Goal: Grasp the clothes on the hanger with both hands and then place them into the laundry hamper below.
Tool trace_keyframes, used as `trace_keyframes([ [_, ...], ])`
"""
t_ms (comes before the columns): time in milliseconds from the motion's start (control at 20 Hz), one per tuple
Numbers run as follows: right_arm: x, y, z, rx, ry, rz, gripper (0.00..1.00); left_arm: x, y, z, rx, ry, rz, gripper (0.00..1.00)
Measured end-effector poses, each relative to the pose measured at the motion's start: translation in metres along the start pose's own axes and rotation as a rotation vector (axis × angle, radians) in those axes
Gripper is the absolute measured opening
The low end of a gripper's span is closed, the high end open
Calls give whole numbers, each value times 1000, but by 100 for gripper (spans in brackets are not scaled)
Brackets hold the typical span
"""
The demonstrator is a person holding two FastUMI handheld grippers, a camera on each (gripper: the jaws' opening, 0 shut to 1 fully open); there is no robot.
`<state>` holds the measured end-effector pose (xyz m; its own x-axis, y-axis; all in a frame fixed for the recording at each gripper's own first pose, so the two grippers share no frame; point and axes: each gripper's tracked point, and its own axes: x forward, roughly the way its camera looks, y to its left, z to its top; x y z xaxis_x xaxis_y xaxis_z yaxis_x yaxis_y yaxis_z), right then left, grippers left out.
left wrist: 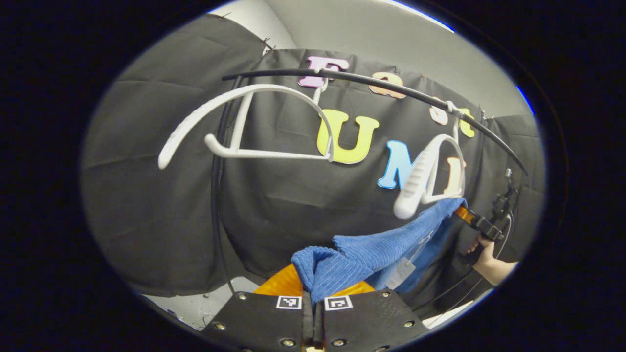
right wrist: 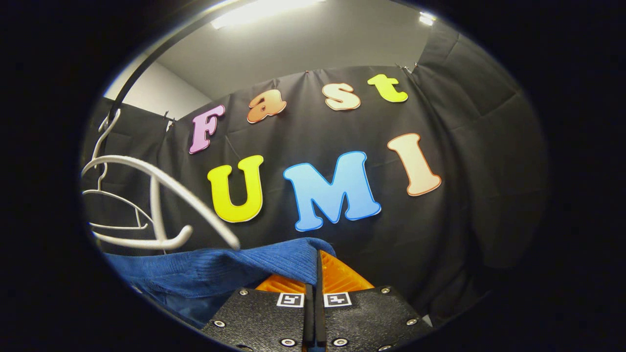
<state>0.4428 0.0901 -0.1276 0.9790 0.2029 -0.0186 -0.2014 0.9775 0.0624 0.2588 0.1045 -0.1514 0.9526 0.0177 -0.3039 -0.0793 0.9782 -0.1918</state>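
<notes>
We see dim, even light from a ceiling strip light [right wrist: 264,9] glaring at the right gripper view's top. Fisheye distortion bends the rail [left wrist: 371,85]; the near hanger [right wrist: 161,195] looks slightly soft.

Colours and patterns. The garment [left wrist: 371,254] is mid blue with a fine ribbed, corduroy-like texture; a pale translucent tag [left wrist: 400,274] hangs from it. Both hangers [left wrist: 244,122] [left wrist: 425,176] are white, and the rail [left wrist: 391,88] carrying them is black. The left gripper [left wrist: 313,298] has orange fingers [left wrist: 281,283] and black plates bearing black-and-white square markers; the right gripper [right wrist: 315,278] shows the same orange [right wrist: 342,278], black and marker pattern. The ceiling [right wrist: 293,44] is pale grey.
</notes>
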Motion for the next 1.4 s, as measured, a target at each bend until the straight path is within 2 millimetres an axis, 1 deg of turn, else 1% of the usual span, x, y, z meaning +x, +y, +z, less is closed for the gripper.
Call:
trace_keyframes([
  [50,-8,-3,-1,-16,0,-5,0,-7,1,-6,-1,8,-2,2],
  [150,-29,-6,-3,-50,5,-12,0,-24,5,-16,-4,18,-5,2],
  [300,-70,-13,-2,-86,19,-45,0,-42,11,-22,16,18,-23,2],
  [450,-116,-15,12,-107,19,-95,0,-64,10,-21,70,17,-57,2],
  [500,-132,-16,19,-122,16,-113,0,-73,10,-23,85,15,-73,2],
  [650,-178,-18,42,-154,2,-177,1,-100,7,-18,123,4,-127,2],
  [750,-208,-12,53,-161,0,-209,0,-100,9,-17,159,-6,-137,2],
  [850,-237,-6,60,-178,-3,-241,0,-96,6,-21,141,-6,-164,3],
  [900,-251,-3,60,-184,3,-256,0,-95,4,-22,136,-6,-182,3],
  [1000,-274,4,49,-188,47,-277,0,-96,4,-28,134,-2,-198,2],
  [1100,-294,12,40,-199,83,-282,0,-97,3,-33,130,9,-208,3],
  [1200,-311,15,36,-208,104,-289,0,-99,3,-32,126,12,-218,3],
  [1300,-322,24,25,-198,120,-282,0,-105,6,-34,136,22,-208,2],
  [1400,-328,30,10,-203,157,-270,0,-108,6,-40,137,29,-196,3],
])
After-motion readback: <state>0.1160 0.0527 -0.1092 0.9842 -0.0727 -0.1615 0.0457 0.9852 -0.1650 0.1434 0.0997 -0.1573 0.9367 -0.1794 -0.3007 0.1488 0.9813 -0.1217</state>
